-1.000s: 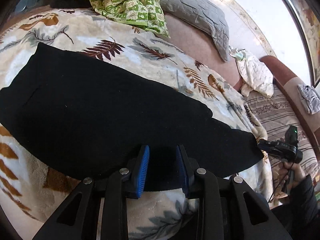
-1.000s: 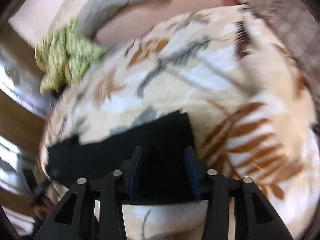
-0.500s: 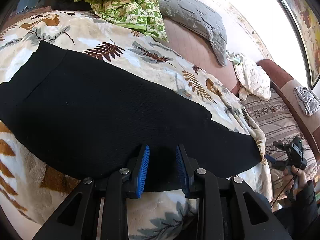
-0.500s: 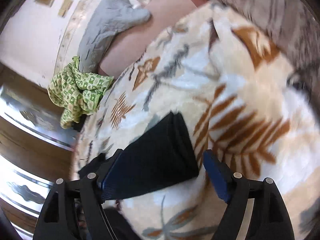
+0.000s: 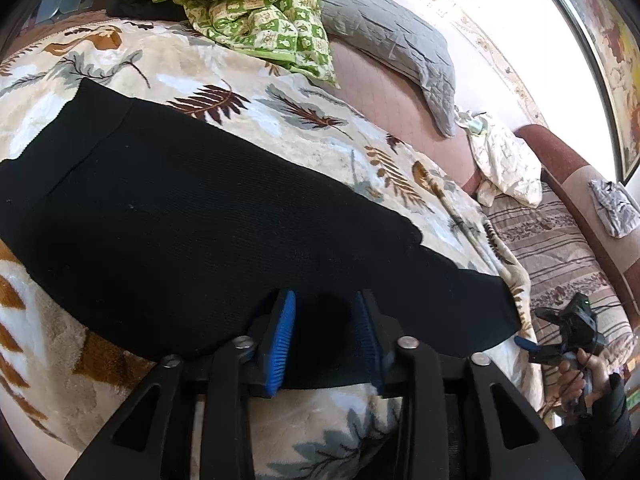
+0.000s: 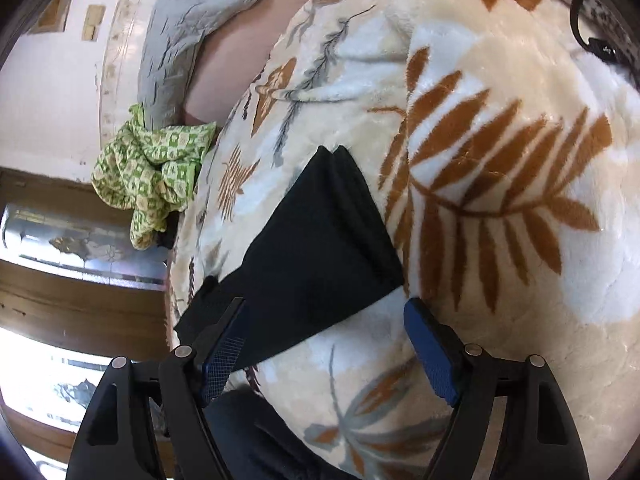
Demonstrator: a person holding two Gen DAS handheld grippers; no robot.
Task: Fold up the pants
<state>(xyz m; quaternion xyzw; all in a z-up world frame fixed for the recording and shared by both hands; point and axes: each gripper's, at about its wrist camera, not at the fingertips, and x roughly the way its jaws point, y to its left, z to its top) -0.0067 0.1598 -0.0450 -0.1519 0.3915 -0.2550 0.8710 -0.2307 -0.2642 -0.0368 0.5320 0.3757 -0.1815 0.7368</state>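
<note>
Black pants (image 5: 180, 220) lie flat and lengthwise across a leaf-patterned blanket (image 5: 328, 136), waistband at the left. My left gripper (image 5: 326, 336) sits at their near edge. Its jaws are opening, the fabric lies between the blue pads, and the pads do not press on it. In the right wrist view the end of the pant legs (image 6: 312, 248) lies on the blanket. My right gripper (image 6: 324, 336) stands wide open just short of it. Its left finger hangs over the dark cloth, its right one over the blanket, and it holds nothing.
A green checked cloth (image 5: 256, 4) and a grey quilted pillow (image 5: 392, 36) lie at the far side of the bed. A cream pillow (image 5: 504, 168) and striped bedding (image 5: 556, 248) are to the right. A person's hand (image 5: 576, 376) holds the other gripper there.
The right gripper's jaws went from partly closed over the leg end to wide open, and the view rolled. The left jaws widened a little, and that hand stayed put.
</note>
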